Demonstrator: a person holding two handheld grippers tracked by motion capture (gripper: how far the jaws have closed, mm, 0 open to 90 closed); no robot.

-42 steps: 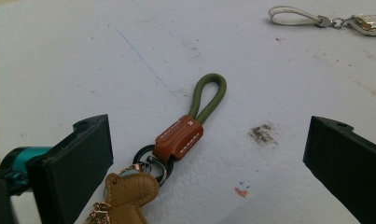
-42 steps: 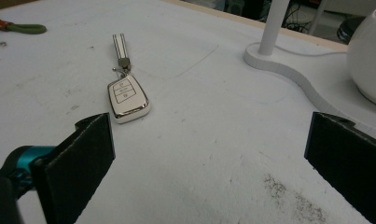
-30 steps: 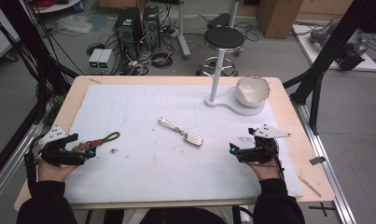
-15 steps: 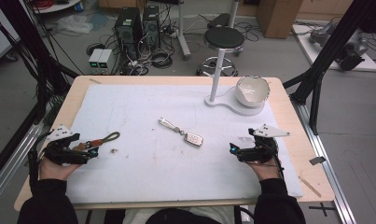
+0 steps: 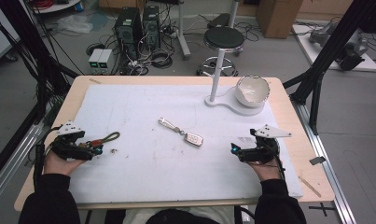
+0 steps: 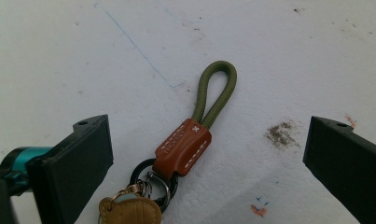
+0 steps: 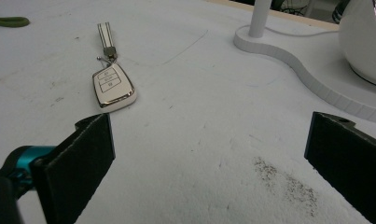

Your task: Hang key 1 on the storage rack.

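Grippers both spread wide, L gripper (image 6: 209,154) over keyring (image 6: 183,149), R gripper (image 7: 209,154) near key fob (image 7: 112,85)

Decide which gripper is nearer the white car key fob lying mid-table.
Right. The right gripper sits just to the white car key fob's right, jaws open toward it; the left gripper is far off at the table's left, over the green-looped keyring.

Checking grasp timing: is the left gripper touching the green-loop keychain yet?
Apart. In the left gripper view the keychain lies between the open jaws of the left gripper, with bare mat on both sides of it.
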